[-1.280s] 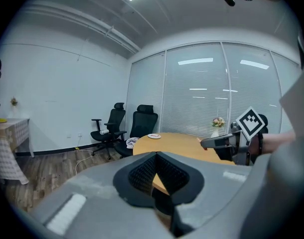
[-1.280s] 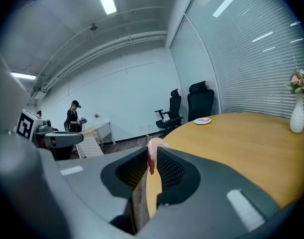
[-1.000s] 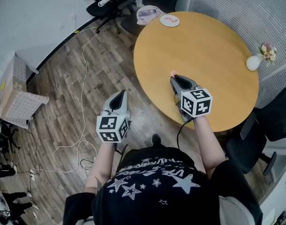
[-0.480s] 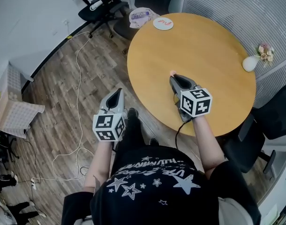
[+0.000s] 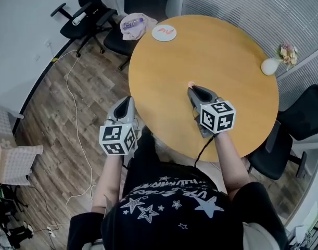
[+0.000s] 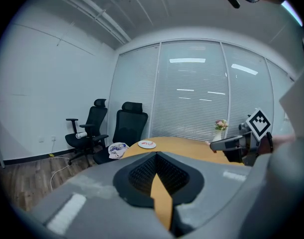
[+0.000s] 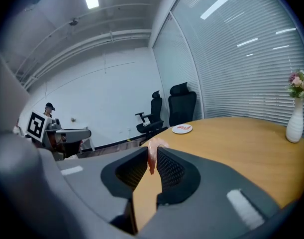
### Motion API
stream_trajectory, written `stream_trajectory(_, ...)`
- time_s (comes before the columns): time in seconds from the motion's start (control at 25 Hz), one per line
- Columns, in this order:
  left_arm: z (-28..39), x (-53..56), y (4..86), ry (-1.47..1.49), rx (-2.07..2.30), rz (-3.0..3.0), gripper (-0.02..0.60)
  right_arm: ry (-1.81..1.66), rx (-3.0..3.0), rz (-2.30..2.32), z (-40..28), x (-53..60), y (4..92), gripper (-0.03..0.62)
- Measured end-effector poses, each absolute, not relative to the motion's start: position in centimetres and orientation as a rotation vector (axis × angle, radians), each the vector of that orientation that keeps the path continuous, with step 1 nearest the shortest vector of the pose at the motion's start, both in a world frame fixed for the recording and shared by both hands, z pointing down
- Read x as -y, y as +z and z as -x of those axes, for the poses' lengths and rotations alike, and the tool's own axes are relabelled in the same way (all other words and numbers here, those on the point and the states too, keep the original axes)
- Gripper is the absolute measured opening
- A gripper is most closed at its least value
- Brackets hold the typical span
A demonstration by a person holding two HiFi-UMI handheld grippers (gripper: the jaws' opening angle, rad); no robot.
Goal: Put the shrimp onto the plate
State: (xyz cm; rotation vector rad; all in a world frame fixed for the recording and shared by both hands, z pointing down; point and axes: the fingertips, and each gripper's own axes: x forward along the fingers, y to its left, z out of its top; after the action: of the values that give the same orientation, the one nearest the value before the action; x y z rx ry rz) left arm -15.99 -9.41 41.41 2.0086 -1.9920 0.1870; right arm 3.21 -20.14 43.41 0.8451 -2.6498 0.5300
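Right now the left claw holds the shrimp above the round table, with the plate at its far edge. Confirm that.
Not the left: the right claw holds the shrimp above the round table, with the plate at its far edge. The right gripper view shows it between the jaws; the left claw is empty.

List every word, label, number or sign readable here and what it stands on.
Black T-shirt with white stars: one line of white lettering, too warped to read.
Pale bundle on the black office chair: purple print, too small to read.
White marker cube on the left gripper, marker cube on the right gripper: square code patterns, no letters.
None legible.
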Motion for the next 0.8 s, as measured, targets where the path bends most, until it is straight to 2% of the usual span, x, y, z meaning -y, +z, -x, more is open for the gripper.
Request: stream_trajectory(0.8, 26.3, 27.7, 45.2, 0.264, 1.694, -2.138, 0.002, 0.577, 2.495, -1.114, 5.6, 32.6, 46.3, 0.058)
